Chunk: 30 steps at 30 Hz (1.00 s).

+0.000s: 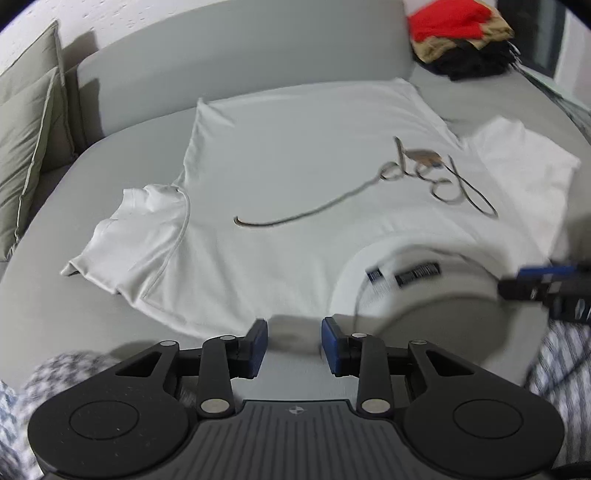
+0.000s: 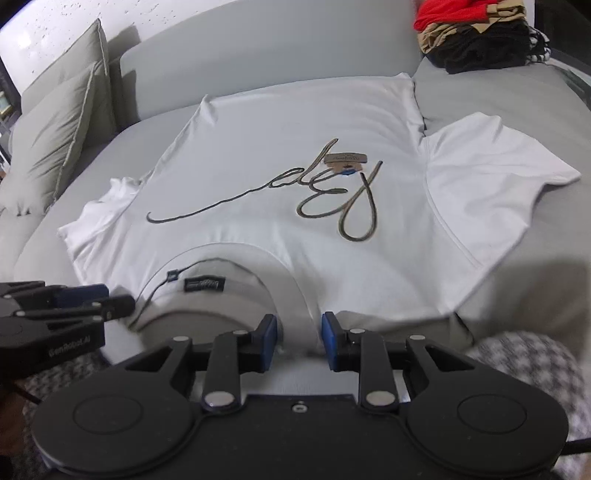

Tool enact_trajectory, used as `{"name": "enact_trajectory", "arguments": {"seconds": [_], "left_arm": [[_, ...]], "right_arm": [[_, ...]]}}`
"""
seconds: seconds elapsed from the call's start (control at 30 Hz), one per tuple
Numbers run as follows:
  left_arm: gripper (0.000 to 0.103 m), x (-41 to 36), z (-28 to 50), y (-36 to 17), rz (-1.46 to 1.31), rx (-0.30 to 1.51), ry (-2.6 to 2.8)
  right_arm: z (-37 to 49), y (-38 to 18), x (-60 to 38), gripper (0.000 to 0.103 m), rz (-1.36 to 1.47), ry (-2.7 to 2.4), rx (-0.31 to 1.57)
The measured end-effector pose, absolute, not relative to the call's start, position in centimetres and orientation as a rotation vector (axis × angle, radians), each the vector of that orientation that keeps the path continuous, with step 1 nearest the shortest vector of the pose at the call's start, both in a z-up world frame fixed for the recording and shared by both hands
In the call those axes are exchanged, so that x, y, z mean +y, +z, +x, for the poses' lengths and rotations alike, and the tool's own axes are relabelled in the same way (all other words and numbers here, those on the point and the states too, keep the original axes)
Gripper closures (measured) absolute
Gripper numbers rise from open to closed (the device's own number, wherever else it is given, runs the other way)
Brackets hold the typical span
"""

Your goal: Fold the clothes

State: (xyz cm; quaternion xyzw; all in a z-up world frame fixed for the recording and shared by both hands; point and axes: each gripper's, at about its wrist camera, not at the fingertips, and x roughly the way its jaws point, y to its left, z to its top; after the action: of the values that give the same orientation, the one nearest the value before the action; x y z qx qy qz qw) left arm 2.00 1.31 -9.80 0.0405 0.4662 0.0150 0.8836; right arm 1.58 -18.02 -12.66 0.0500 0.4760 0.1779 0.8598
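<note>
A white T-shirt (image 1: 295,166) (image 2: 258,147) with a dark script print lies flat, front up, on a grey sofa seat (image 1: 48,314), collar (image 2: 221,299) nearest me. A brown hang tag (image 2: 345,158) rests on the print. My left gripper (image 1: 293,341) is open at the near shoulder edge left of the collar, with nothing gripped. My right gripper (image 2: 298,338) is open at the shoulder edge right of the collar, white fabric showing between its fingers. Each gripper also appears from the side in the other's view: right gripper (image 1: 511,280), left gripper (image 2: 114,297).
A pile of red, tan and black clothes (image 1: 461,33) (image 2: 480,33) sits at the back right of the seat. Grey-green pillows (image 1: 26,129) (image 2: 55,147) lean at the left. The sofa backrest (image 2: 277,48) runs behind the shirt. Checked fabric (image 2: 535,365) shows at the bottom.
</note>
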Motion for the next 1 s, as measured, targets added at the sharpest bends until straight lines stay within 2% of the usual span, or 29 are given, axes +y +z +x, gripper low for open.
{"name": "enact_trajectory", "arguments": {"seconds": [0.03, 0.1, 0.17, 0.37, 0.5, 0.7, 0.93, 1.0], "left_arm": [[0.066, 1.6, 1.9, -9.4, 0.072, 0.958, 0.036], [0.064, 2.1, 1.6, -8.5, 0.046, 0.932, 0.044], [0.061, 2.6, 1.3, -7.7, 0.021, 0.906, 0.053], [0.059, 3.3, 1.3, -6.8, -0.041, 0.886, 0.039], [0.059, 3.0, 1.3, -7.2, -0.035, 0.902, 0.042], [0.057, 2.5, 1.1, -7.1, -0.019, 0.906, 0.043], [0.054, 2.2, 1.0, -7.4, -0.016, 0.918, 0.041], [0.054, 2.3, 0.8, -7.5, -0.020, 0.919, 0.042]], "right_arm": [[1.4, -12.1, -19.1, 0.075, 0.156, 0.383, 0.984], [1.2, -11.0, -21.6, 0.061, 0.261, 0.374, 0.930], [1.3, -10.1, -24.5, 0.054, 0.370, 0.314, 0.867], [2.9, -9.7, -33.9, 0.054, 0.743, 0.105, 0.733], [4.8, -11.7, -38.3, 0.059, 0.915, -0.012, 0.726], [7.7, -13.8, -40.2, 0.070, 1.001, -0.064, 0.736], [10.1, -14.5, -39.8, 0.072, 0.997, -0.057, 0.731], [10.5, -14.7, -39.7, 0.091, 0.992, -0.060, 0.730]]}}
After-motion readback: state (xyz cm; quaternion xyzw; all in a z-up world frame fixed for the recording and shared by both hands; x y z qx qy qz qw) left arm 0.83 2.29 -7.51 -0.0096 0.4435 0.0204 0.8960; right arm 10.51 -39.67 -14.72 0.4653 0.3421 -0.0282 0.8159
